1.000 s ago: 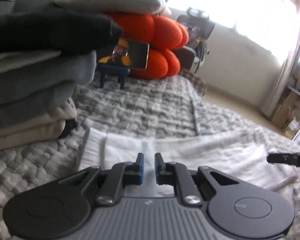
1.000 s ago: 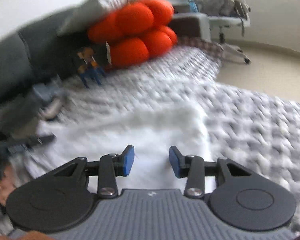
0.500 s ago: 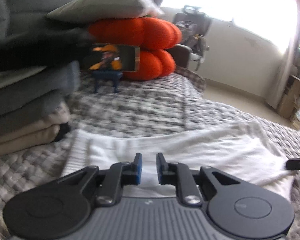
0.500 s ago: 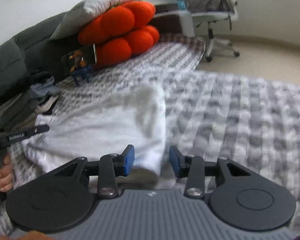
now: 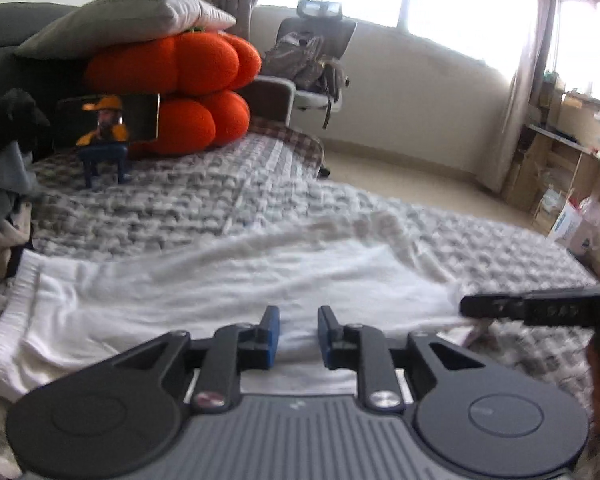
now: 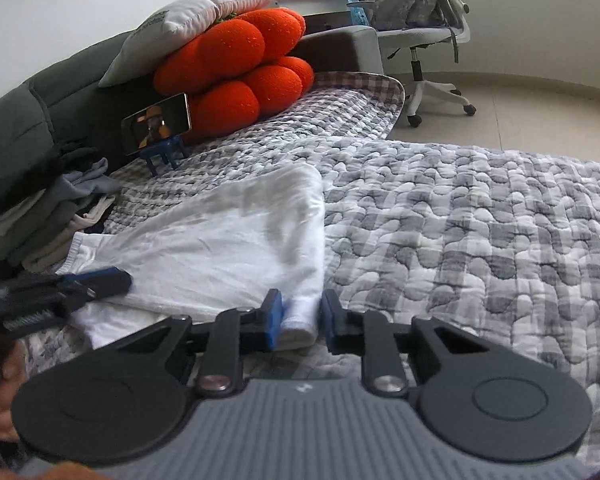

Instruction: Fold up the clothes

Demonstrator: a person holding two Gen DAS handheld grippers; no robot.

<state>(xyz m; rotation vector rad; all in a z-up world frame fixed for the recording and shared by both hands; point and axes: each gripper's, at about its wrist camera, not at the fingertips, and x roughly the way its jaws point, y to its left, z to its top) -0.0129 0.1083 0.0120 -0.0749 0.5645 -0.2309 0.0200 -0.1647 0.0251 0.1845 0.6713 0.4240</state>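
Observation:
A white garment (image 5: pixel 220 280) lies spread flat on the grey checked quilt (image 5: pixel 220 200). My left gripper (image 5: pixel 298 320) hovers low over its near edge. Its jaws are opening and only the cloth underneath shows through the gap. In the right wrist view the garment (image 6: pixel 220 240) has its near right corner between the pads of my right gripper (image 6: pixel 300 308). Those jaws are closing; the cloth touches the left pad and a thin dark gap remains at the right pad. The left gripper (image 6: pixel 80 284) rests over the garment's left part; the right gripper (image 5: pixel 540 308) shows at the right.
A stack of folded clothes (image 6: pixel 40 216) stands at the left by the dark headboard. A phone on a blue stand (image 6: pixel 156 124) sits before orange cushions (image 6: pixel 236 68) and a grey pillow. An office chair (image 6: pixel 420 36) and bare floor lie beyond the bed.
My left gripper slid right along the garment, away from the folded stack, and its jaws widened a little. My right gripper came to the garment's near corner and its jaws narrowed around it.

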